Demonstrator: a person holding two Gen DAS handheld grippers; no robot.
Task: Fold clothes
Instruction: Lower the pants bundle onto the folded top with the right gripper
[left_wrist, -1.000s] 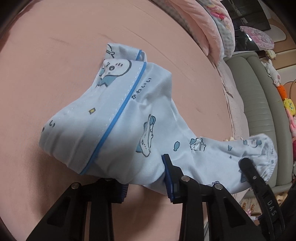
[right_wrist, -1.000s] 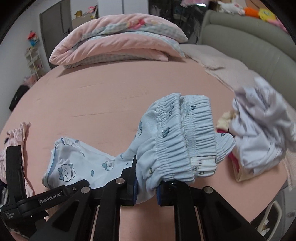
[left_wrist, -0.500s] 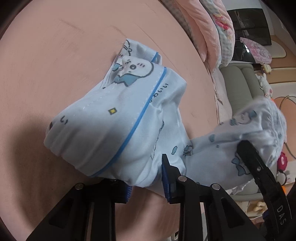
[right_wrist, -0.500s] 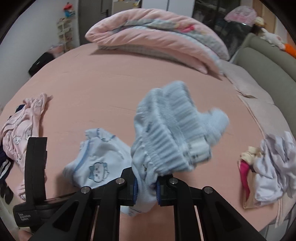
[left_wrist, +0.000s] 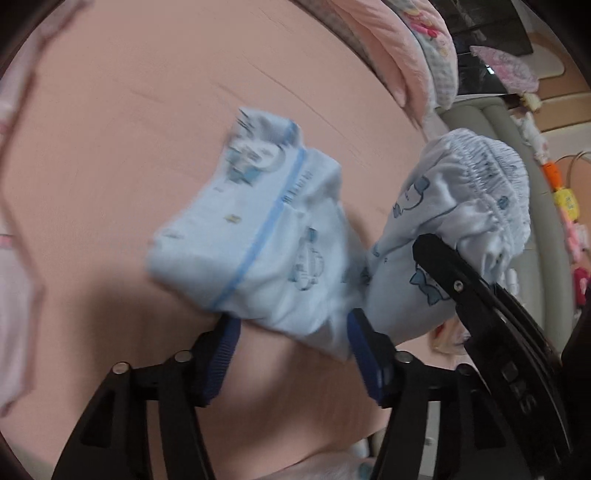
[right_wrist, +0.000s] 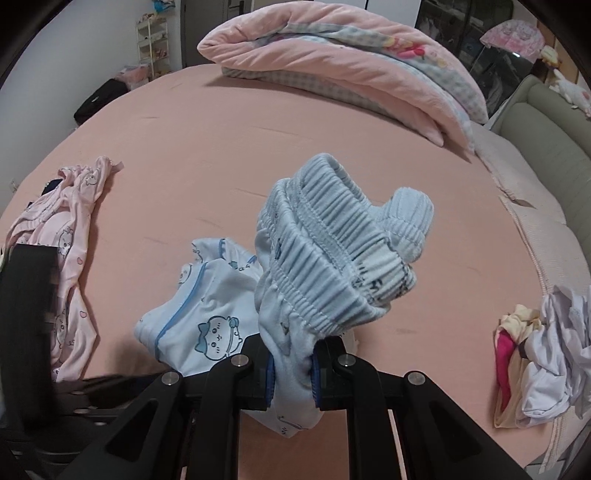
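Light-blue cartoon-print pants (left_wrist: 258, 236) hang bunched over the pink bed (left_wrist: 110, 147). In the left wrist view my left gripper (left_wrist: 293, 332) has its jaws opening. The cuff end with the blue stripe sags between the blue pads, which stand off it on both sides. My right gripper (right_wrist: 292, 373) is shut on the pants just below the ribbed elastic waistband (right_wrist: 332, 251), which flops over above the fingers. The cuff end (right_wrist: 207, 317) lies just left of it. The right gripper's black finger (left_wrist: 461, 284) crosses the left wrist view beside the waistband (left_wrist: 480, 192).
A folded pink quilt (right_wrist: 351, 62) lies at the far side of the bed. A pink garment (right_wrist: 70, 229) is spread at the left edge. A heap of white and pink clothes (right_wrist: 546, 354) sits at the right edge, beside a grey padded sofa (right_wrist: 546, 122).
My left jaws have spread apart and let go of the cuff end. My right gripper has carried the waistband across the bed to beside the cuff end and rolled.
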